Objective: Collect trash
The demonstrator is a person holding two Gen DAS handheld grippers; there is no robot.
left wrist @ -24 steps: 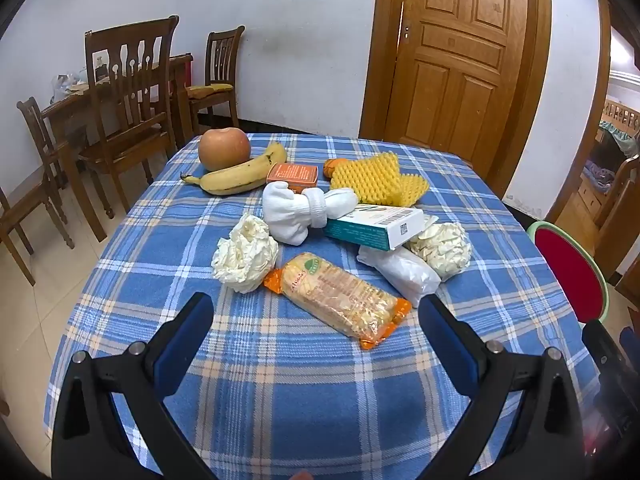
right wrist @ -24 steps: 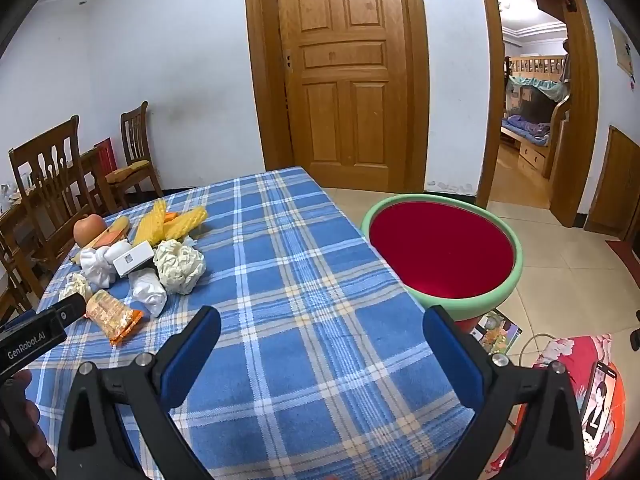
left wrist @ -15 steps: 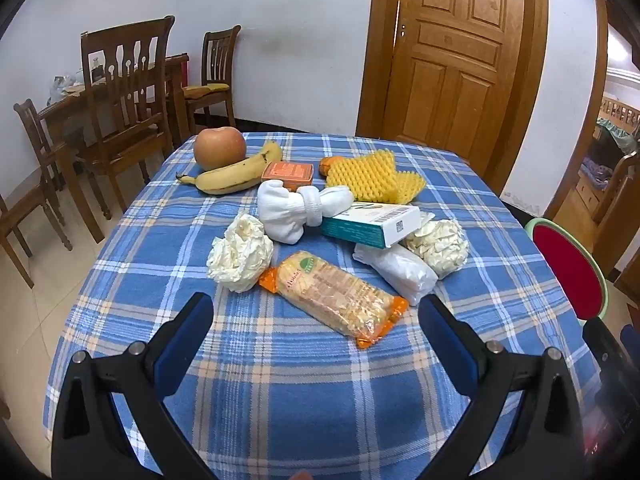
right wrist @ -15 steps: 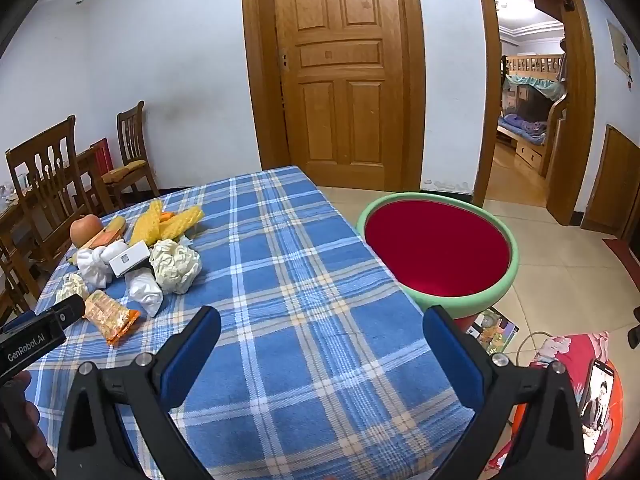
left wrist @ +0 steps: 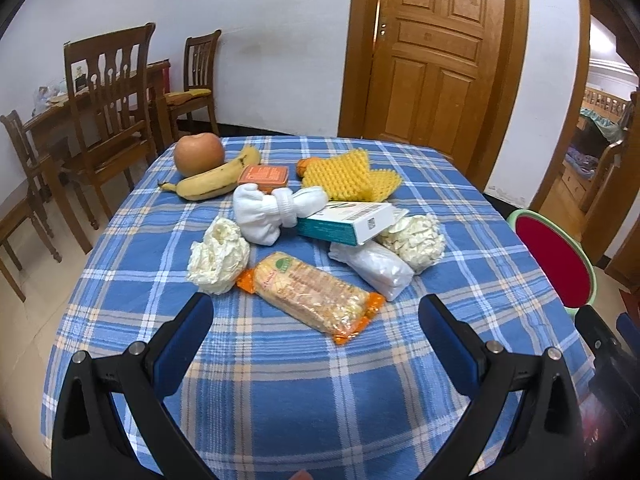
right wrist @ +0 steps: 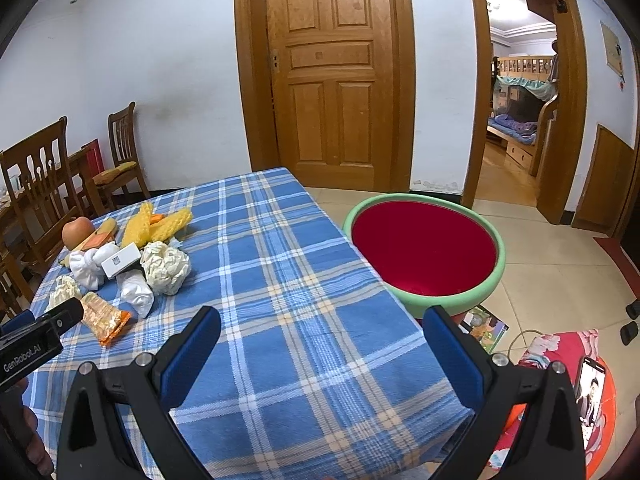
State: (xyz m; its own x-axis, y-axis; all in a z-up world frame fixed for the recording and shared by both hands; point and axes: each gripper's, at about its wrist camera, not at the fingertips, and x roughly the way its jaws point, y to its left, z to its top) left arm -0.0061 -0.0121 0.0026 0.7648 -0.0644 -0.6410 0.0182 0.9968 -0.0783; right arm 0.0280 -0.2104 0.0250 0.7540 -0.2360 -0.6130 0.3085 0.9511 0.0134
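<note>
On the blue plaid tablecloth (left wrist: 304, 380) lie two crumpled paper balls (left wrist: 218, 255) (left wrist: 416, 236), a snack wrapper (left wrist: 312, 296), a white plastic bag (left wrist: 372, 268), a teal and white box (left wrist: 348, 222), rolled white socks (left wrist: 276, 212) and yellow foam netting (left wrist: 348, 174). My left gripper (left wrist: 316, 320) is open and empty, just short of the wrapper. My right gripper (right wrist: 320, 332) is open and empty over the table's right part, beside a red bin with a green rim (right wrist: 424, 252). The pile also shows in the right wrist view, with a paper ball (right wrist: 166, 266) nearest.
An apple (left wrist: 199, 155), a banana (left wrist: 216, 182) and an orange box (left wrist: 264, 176) lie at the table's far left. Wooden chairs (left wrist: 108, 92) and a second table stand left. A closed wooden door (right wrist: 332, 80) is behind. A phone (right wrist: 592, 396) lies on a red mat on the floor.
The left gripper has edged forward and slightly left toward the pile. The right gripper has shifted a little; the bin and pile sit slightly further left in its view. Both stay open.
</note>
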